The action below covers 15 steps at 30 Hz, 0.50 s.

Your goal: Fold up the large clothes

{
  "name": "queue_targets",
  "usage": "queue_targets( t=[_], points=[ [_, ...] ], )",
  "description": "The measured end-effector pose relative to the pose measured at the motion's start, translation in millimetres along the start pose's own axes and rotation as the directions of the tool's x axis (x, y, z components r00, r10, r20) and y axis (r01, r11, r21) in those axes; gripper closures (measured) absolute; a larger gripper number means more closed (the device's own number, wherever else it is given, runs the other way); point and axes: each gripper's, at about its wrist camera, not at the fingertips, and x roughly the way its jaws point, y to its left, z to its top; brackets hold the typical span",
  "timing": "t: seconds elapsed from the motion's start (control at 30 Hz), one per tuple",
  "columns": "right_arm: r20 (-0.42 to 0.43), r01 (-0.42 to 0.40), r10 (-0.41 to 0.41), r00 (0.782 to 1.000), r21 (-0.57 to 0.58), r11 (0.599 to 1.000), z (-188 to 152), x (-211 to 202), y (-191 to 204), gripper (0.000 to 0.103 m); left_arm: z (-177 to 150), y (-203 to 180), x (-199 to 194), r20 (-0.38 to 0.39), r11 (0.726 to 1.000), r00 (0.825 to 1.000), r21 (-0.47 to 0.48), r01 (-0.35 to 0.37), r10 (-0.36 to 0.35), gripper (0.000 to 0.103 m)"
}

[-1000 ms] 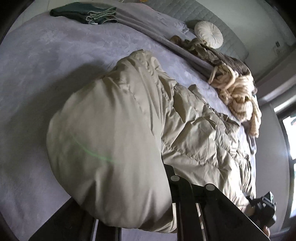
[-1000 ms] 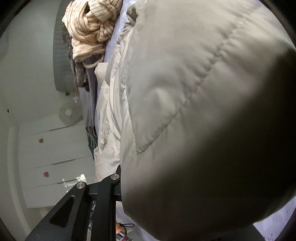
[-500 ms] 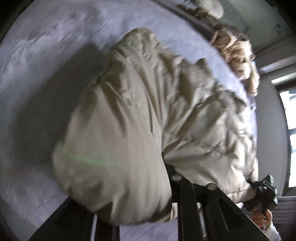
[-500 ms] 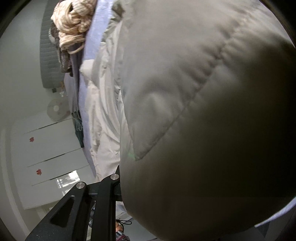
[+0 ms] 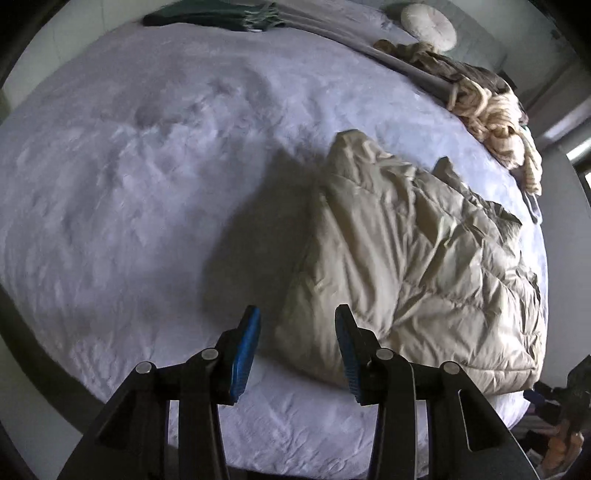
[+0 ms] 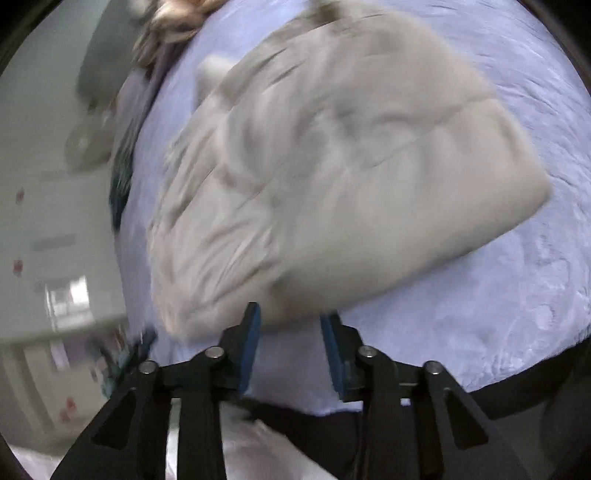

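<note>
My left gripper (image 5: 297, 334) hung above the near edge of the bed, fingers spread wide, blue pads (image 5: 243, 354) bare, nothing between them. The beige puffer jacket (image 5: 410, 266) lay in a rumpled, doubled-over heap on the lavender bedspread (image 5: 147, 192), its near corner just ahead of my right-hand finger. My right gripper (image 6: 290, 332) was parted as well, and it gripped nothing; the jacket (image 6: 332, 166) sat just beyond its tips, blurred in that view, so I could not tell whether the fingertips touched the fabric. Farther back, by the bed's far side, a cream knitted garment (image 5: 495, 122) was bunched in a pile, with a round white cushion (image 5: 428, 26) behind it. A dark green folded cloth (image 5: 214, 18) lay at the far end of the bed.
</note>
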Motion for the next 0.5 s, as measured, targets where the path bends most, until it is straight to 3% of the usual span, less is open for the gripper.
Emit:
queue_targets(
  t=[0.07, 0.13, 0.23, 0.33, 0.37, 0.5],
  points=[
    [-0.023, -0.04, 0.039, 0.999, -0.064, 0.997, -7, 3, 15, 0.075, 1, -8, 11, -0.019, 0.999, 1.0, 0.038, 0.003, -0.003, 0.059],
    [0.009, 0.003, -0.002, 1.0, -0.133, 0.991, -4, 6, 34, 0.075, -2, -17, 34, -0.047, 0.993, 0.997, 0.1, -0.057, 0.062, 0.059],
    [0.12, 0.191, -0.172, 0.978, -0.164, 0.968, 3, 8, 42, 0.075, -5, -20, 65, -0.115, 0.992, 0.989, 0.085, -0.088, 0.097, 0.058],
    [0.182, 0.332, -0.31, 0.933, -0.1, 0.938, 19, 11, 24, 0.075, -7, -13, 73, -0.131, 0.992, 0.984, 0.049, -0.116, 0.122, 0.04],
    [0.177, 0.356, -0.34, 0.924, -0.067, 0.932, 24, 13, 13, 0.075, -7, -13, 72, -0.132, 0.991, 0.983, 0.045, -0.124, 0.129, 0.04],
    [0.133, 0.301, -0.301, 0.944, 0.019, 0.953, 26, 5, -17, 0.074, -2, -22, 58, -0.13, 0.984, 0.976, 0.049, -0.169, 0.175, 0.04]
  ],
)
